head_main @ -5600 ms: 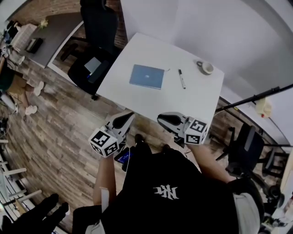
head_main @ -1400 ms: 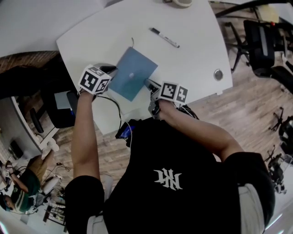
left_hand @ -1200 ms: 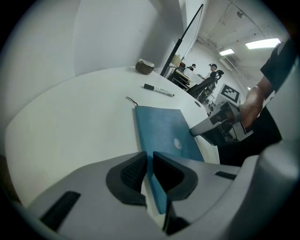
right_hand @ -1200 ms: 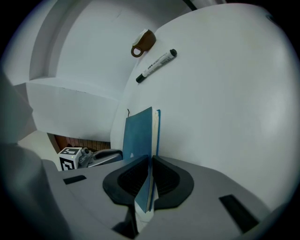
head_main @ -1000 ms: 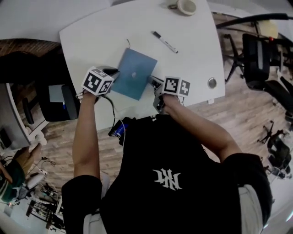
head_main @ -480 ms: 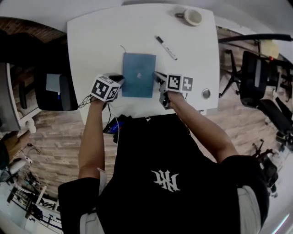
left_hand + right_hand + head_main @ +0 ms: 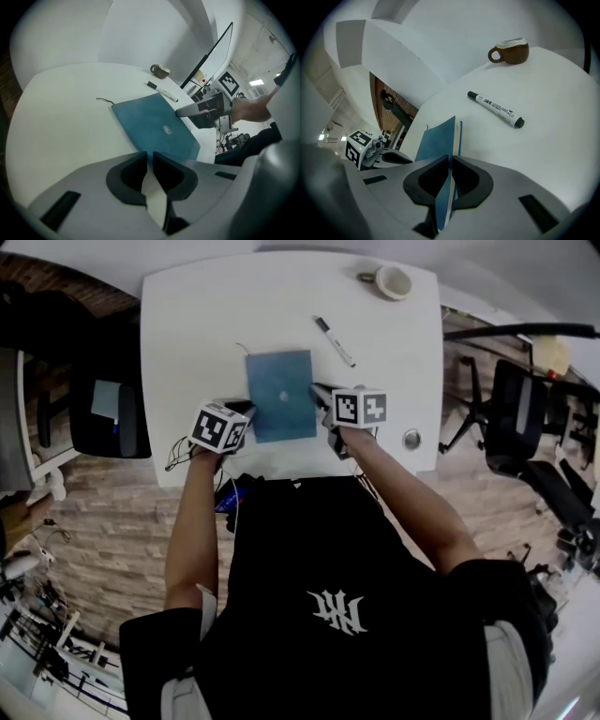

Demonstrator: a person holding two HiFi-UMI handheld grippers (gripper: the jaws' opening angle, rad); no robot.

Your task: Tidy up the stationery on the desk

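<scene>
A blue notebook lies on the white desk, a thin ribbon trailing from its far left corner. My right gripper is shut on its right edge; in the right gripper view the blue notebook runs straight between the jaws of my right gripper. My left gripper is at the book's left edge. In the left gripper view my left gripper has its jaws together at the notebook's near corner. A black-capped white marker lies beyond the book. A mug stands at the far right corner.
A round metal grommet sits in the desk near its front right corner. A black office chair stands left of the desk, and another chair to the right. The desk's front edge runs just behind both grippers.
Both grippers came up from below the desk edge to the notebook's two sides. Over the last second the notebook has turned to lie square with the desk edges.
</scene>
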